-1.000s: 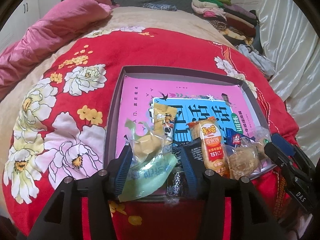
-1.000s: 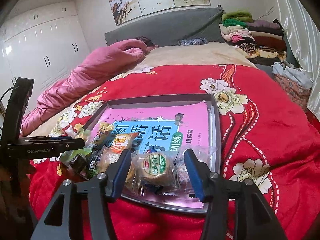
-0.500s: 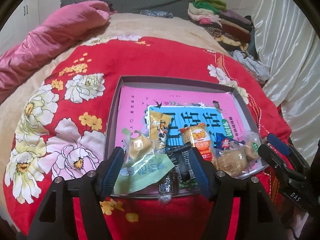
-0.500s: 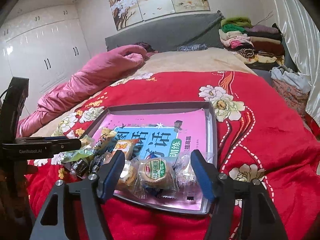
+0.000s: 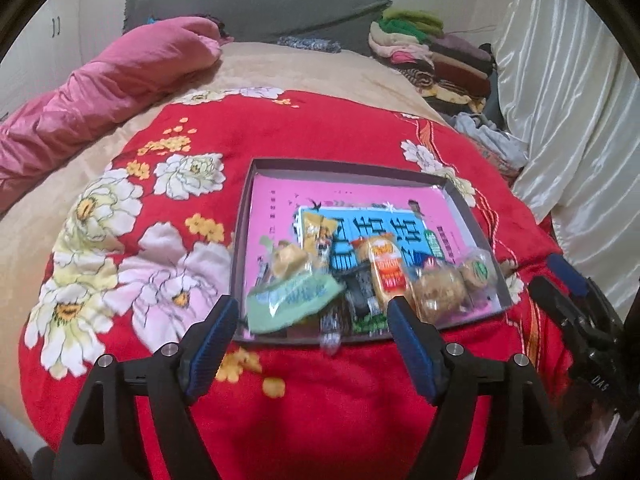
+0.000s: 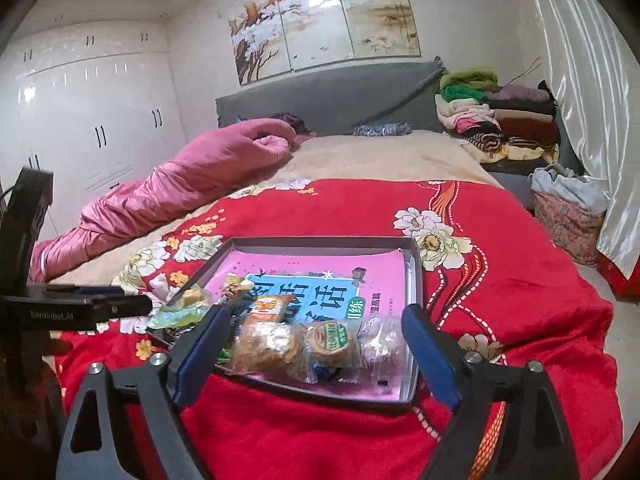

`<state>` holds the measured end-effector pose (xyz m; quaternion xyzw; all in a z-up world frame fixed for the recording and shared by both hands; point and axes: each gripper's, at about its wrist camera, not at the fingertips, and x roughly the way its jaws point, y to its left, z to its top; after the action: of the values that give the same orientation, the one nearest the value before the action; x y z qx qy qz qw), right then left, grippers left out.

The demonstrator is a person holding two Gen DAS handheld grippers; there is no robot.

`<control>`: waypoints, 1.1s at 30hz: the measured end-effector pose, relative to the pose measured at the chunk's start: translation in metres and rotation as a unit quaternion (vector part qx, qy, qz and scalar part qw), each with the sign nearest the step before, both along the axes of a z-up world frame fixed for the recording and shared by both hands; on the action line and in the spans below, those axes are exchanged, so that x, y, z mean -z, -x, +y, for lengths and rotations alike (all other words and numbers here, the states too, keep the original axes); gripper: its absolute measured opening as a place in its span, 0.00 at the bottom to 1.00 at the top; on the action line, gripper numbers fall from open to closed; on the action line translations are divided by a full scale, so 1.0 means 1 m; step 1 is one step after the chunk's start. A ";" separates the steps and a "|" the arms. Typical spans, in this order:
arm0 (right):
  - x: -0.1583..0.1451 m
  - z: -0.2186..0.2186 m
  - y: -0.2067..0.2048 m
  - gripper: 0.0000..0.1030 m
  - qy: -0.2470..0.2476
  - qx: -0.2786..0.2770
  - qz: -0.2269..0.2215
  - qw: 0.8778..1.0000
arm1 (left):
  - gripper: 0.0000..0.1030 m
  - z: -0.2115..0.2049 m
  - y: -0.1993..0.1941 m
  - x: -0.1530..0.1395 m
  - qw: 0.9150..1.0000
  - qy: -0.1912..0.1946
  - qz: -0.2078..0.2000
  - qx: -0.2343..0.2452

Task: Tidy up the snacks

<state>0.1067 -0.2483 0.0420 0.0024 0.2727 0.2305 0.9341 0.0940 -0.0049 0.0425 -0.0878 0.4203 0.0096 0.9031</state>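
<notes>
Snacks (image 5: 360, 280) crowd the near end of your tray (image 5: 340, 168); its far half holds only the flat pink book (image 6: 320, 264). Red blanket (image 5: 312, 136) around it is open.

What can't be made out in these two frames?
- Left wrist view: green packet print, motion-blurred.
- Left wrist view: dark packets, buried under other snacks.
- Right wrist view: clear-wrapped snack, contents unreadable.
- Both views: pink book title, partly covered by snacks.

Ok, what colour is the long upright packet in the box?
Orange, with a red lower label; left wrist view shows it best.
</notes>
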 end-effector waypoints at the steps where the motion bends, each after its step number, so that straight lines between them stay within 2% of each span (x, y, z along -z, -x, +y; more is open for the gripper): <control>1: -0.001 0.000 0.003 0.88 -0.001 0.003 0.003 1.000 | 0.76 -0.001 0.005 0.001 1.000 -0.002 0.000 0.000; 5: 0.002 0.007 0.017 0.88 0.008 0.010 0.020 1.000 | 0.76 -0.003 0.026 0.011 1.000 0.010 0.010 -0.003; 13: 0.022 0.009 0.046 0.88 0.031 0.012 0.075 0.997 | 0.76 -0.011 0.052 0.025 1.000 0.002 0.017 -0.006; 22: 0.028 0.016 0.067 0.89 0.059 0.007 0.074 0.995 | 0.76 -0.016 0.069 0.028 1.000 0.009 0.023 -0.004; 33: 0.022 0.018 0.075 0.92 0.062 0.011 0.061 0.996 | 0.76 -0.021 0.082 0.023 1.000 0.002 0.019 0.007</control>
<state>0.0318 -0.2307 0.0200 -0.0382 0.3424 0.2025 0.9167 0.0122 -0.0263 0.0194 -0.0860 0.4382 0.0042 0.8948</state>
